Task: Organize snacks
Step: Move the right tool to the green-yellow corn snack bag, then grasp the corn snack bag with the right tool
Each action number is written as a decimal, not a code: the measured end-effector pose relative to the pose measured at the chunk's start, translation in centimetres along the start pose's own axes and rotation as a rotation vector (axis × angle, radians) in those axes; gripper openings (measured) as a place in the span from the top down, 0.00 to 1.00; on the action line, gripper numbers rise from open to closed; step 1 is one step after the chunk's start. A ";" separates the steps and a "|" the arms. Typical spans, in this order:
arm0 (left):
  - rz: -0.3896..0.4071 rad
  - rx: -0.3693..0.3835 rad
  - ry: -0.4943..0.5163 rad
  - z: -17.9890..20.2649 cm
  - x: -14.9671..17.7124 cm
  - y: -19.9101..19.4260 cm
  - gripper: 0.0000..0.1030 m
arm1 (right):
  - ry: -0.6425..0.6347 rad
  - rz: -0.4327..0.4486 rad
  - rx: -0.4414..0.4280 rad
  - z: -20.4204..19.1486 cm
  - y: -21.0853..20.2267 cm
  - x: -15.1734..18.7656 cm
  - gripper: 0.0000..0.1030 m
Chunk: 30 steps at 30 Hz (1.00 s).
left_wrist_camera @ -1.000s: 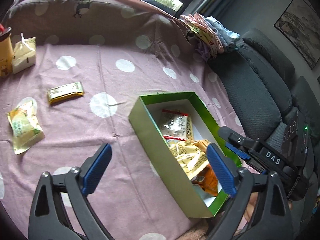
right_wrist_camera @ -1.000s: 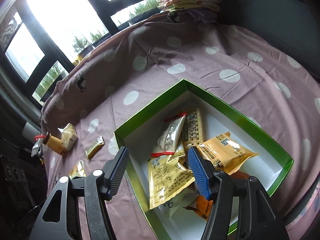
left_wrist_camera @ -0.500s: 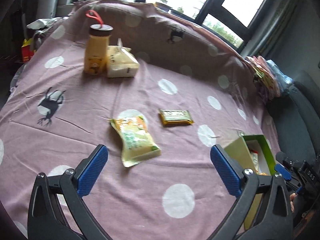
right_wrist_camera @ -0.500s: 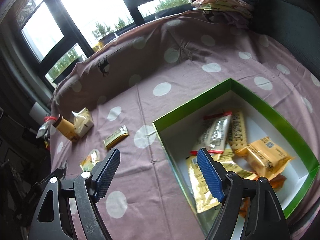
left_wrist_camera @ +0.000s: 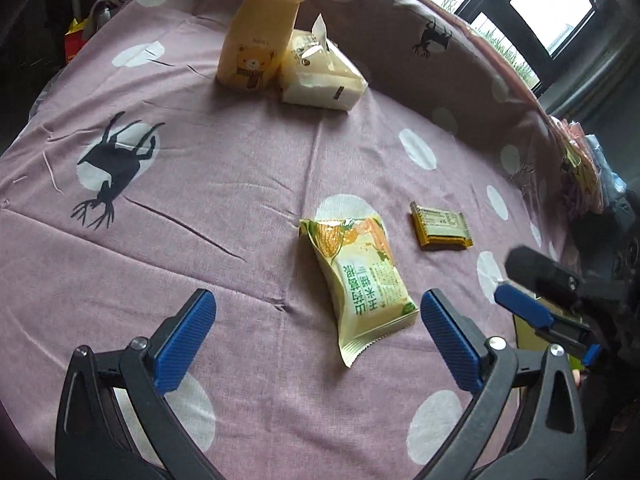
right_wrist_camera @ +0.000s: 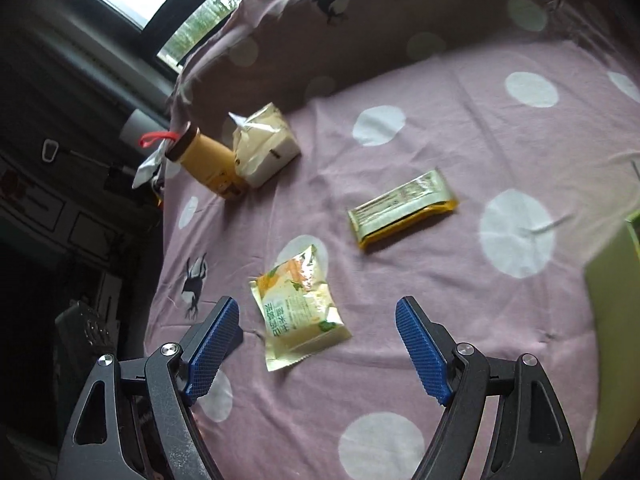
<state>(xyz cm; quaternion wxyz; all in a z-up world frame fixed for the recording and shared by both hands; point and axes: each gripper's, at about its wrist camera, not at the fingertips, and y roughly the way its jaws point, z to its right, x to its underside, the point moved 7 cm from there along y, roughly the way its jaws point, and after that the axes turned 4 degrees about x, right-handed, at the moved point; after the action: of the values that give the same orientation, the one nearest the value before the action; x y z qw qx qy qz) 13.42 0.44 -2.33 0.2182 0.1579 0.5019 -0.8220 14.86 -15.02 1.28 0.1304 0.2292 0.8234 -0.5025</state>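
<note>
A yellow-green corn snack pack [left_wrist_camera: 360,280] lies on the purple dotted cloth [left_wrist_camera: 224,184], just ahead of my open, empty left gripper [left_wrist_camera: 316,344]. A gold snack bar [left_wrist_camera: 440,231] lies to its right. A yellow bottle [left_wrist_camera: 256,36] and a pale snack bag [left_wrist_camera: 320,76] stand at the far side. In the right wrist view my right gripper [right_wrist_camera: 320,348] is open and empty just short of the corn pack [right_wrist_camera: 298,308]; the gold bar [right_wrist_camera: 402,210], the bottle [right_wrist_camera: 208,160] and the pale bag [right_wrist_camera: 264,144] lie beyond. The green box edge [right_wrist_camera: 612,300] shows at right.
The right gripper's fingers [left_wrist_camera: 524,308] show at the right of the left wrist view. Folded cloths [left_wrist_camera: 580,168] lie at the far right. The cloth's left edge drops off beside dark furniture [right_wrist_camera: 80,216]. Windows sit behind the raised back.
Both grippers have swung left, away from the green box with its snacks, and now face the loose snacks on the cloth. Both stay open and empty.
</note>
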 end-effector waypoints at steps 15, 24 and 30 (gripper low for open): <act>-0.011 -0.023 0.019 -0.1 0.9 2.3 0.10 | -0.141 -0.194 -0.046 -2.7 9.2 1.0 0.43; -0.018 -0.032 0.079 0.1 1.3 2.4 0.59 | -0.207 -0.224 -0.033 -4.5 9.8 2.5 0.62; -0.012 -0.002 0.098 1.0 1.6 1.3 0.61 | -0.249 -0.188 -0.038 -5.7 9.0 3.0 0.70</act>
<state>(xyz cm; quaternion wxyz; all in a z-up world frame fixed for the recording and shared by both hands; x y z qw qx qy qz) 12.74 -1.30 -3.65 0.1883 0.1948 0.5138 -0.8140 16.93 -5.70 -4.31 0.1883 0.0846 0.8280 -0.5213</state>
